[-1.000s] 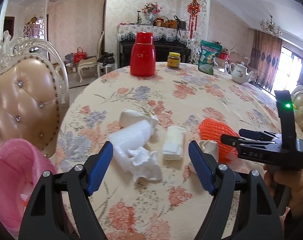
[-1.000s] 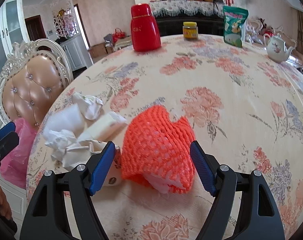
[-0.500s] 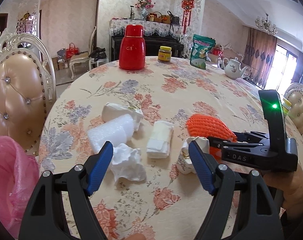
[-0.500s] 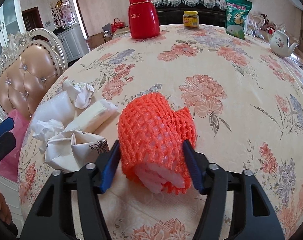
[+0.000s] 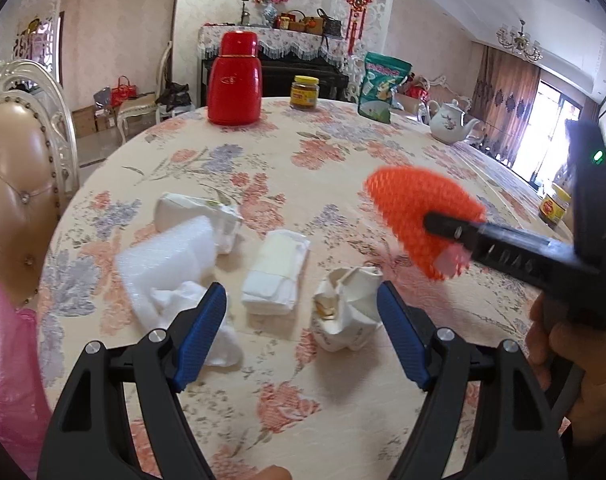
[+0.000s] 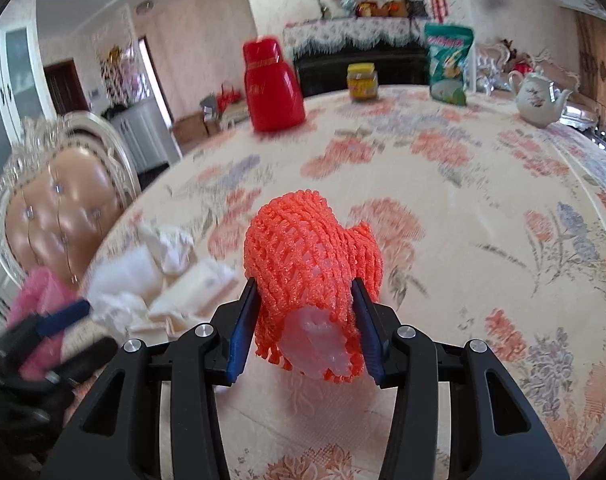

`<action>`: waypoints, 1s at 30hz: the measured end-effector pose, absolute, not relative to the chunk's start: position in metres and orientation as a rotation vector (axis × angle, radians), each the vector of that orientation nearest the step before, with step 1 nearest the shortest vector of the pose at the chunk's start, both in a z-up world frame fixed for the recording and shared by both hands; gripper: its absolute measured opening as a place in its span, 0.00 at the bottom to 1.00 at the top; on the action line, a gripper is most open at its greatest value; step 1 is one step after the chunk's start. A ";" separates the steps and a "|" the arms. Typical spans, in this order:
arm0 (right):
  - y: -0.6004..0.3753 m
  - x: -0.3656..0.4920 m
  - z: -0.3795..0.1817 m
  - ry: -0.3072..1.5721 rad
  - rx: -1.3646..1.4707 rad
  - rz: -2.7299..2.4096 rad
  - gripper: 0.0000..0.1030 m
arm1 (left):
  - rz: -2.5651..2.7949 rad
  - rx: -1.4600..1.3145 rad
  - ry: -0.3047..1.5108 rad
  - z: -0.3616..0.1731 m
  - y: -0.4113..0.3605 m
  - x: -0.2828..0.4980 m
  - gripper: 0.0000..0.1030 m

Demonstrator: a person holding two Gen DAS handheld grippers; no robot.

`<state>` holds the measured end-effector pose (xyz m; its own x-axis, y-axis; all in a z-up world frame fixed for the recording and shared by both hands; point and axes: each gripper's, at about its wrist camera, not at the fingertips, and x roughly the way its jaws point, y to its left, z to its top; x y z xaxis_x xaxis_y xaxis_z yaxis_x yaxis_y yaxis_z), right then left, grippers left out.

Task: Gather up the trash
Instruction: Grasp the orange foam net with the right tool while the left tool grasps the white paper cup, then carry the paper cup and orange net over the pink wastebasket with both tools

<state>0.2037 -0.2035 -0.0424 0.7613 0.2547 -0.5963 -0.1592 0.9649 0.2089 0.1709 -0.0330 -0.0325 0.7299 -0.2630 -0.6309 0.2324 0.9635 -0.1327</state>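
The right claw (image 6: 305,322) pinches the orange foam net (image 6: 311,264) between both pads and holds it above the desk (image 6: 483,208), probably so it can travel to the pink bag (image 5: 7,360) at the near left. The left claw (image 5: 301,334) is spread and holds nothing, low over the crumpled paper cup (image 5: 349,308), likely the next piece of trash.

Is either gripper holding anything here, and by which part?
The right gripper is shut on the orange foam net, clamped across its near open end, off the table. The left gripper is open and holds nothing.
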 end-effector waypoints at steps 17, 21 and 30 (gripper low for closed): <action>-0.213 0.198 -0.028 0.618 0.180 0.211 0.43 | -0.317 -0.039 0.799 -0.058 -0.079 0.195 0.51; -0.212 0.196 -0.027 0.612 0.181 0.213 0.43 | -0.321 -0.024 0.800 -0.058 -0.080 0.195 0.48; -0.212 0.193 -0.023 0.601 0.181 0.214 0.43 | -0.307 -0.037 0.736 -0.034 -0.064 0.180 0.48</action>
<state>0.1930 -0.2124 -0.0232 0.8040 0.2511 -0.5390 -0.1464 0.9622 0.2299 0.1804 -0.0641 -0.0342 0.6984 -0.2889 -0.6548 0.2628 0.9545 -0.1408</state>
